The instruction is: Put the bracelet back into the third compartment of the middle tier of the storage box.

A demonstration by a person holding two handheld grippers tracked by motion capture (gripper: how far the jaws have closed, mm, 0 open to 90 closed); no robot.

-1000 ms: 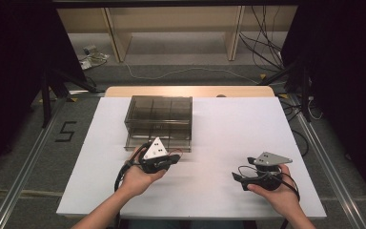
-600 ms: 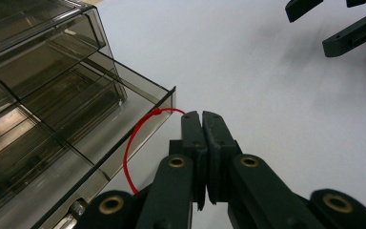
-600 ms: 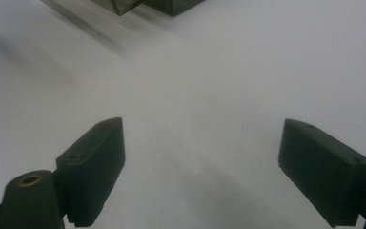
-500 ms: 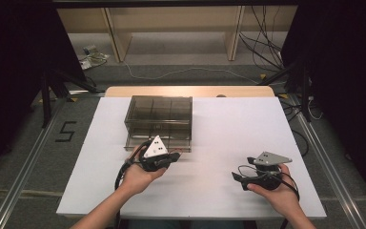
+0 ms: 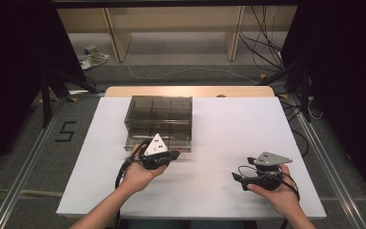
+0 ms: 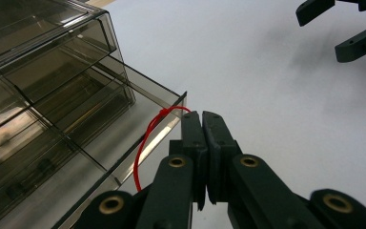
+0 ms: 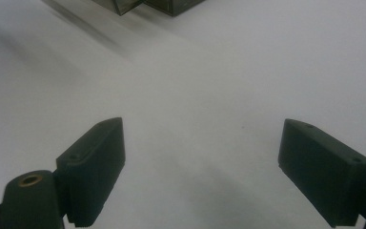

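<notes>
High view: smoky clear drawer box (image 5: 159, 117) toward the far middle of the white counter (image 5: 219, 186), its bottom drawer (image 5: 143, 143) pulled out toward the person. Left hand-held gripper (image 5: 171, 155) just at that drawer's near front edge, tips pointing right along the edge; far nearer the box than the right hand-held gripper (image 5: 236, 177), which rests well apart on the right side of the counter, aimed left toward the other one.

Left gripper view: left hand-held gripper (image 6: 202, 117) with jaws pressed together, apparently clamped on a thin red loop (image 6: 145, 143) that arcs from the tips back down toward the camera. Drawer's clear front wall (image 6: 164, 102) running diagonally just left of the tips, long edge roughly in line with the jaws, open tray beyond it. So the loop's destination, by judgement, lies left and slightly ahead of the jaws: a short sideways move over the wall. Red loop too fine to pick out from above.

Right gripper view: right hand-held gripper (image 7: 202, 171) with jaws wide apart, nothing between them, bare counter below, a corner of the box (image 7: 147, 5) far off at the top edge.
</notes>
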